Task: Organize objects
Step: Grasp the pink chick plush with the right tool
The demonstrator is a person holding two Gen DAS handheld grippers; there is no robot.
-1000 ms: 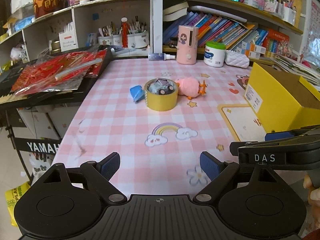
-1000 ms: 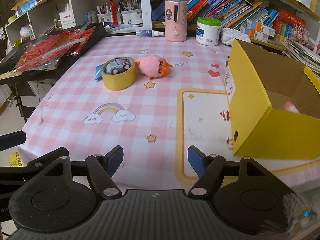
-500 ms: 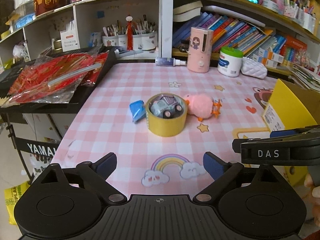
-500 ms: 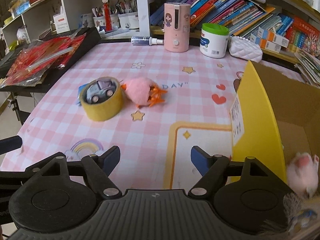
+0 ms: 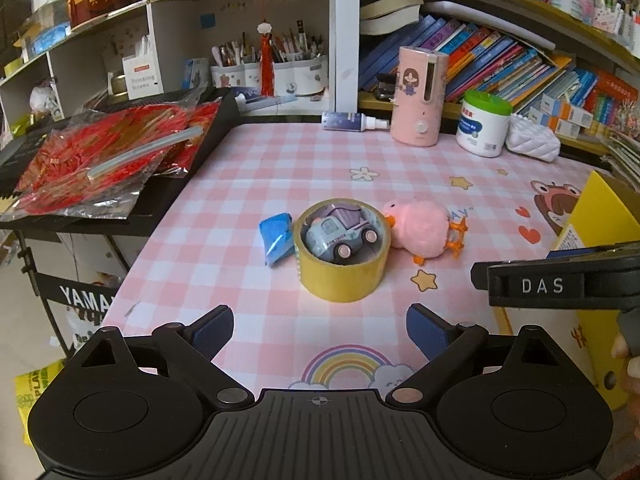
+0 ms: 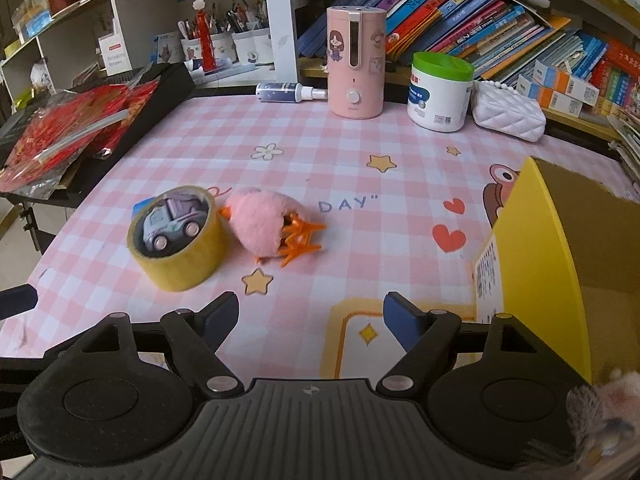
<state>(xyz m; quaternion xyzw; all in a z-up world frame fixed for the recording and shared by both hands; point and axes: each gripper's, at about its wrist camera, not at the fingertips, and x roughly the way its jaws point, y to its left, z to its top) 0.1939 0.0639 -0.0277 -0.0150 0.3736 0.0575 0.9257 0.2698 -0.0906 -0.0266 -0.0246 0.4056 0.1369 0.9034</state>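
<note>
Checked table [image 5: 248,168], one tape roll [image 5: 342,264], one toy car [image 5: 340,234]

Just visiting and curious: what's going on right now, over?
Left gripper and right gripper open, empty. Toy truck inside tape roll; pink plush touching roll. Yellow box on the right. Path clear.

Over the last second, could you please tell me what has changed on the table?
Both grippers, left and right, advanced toward the yellow tape roll holding the toy truck, jaws open throughout. The roll, pink plush chick and yellow box stayed put.
</note>
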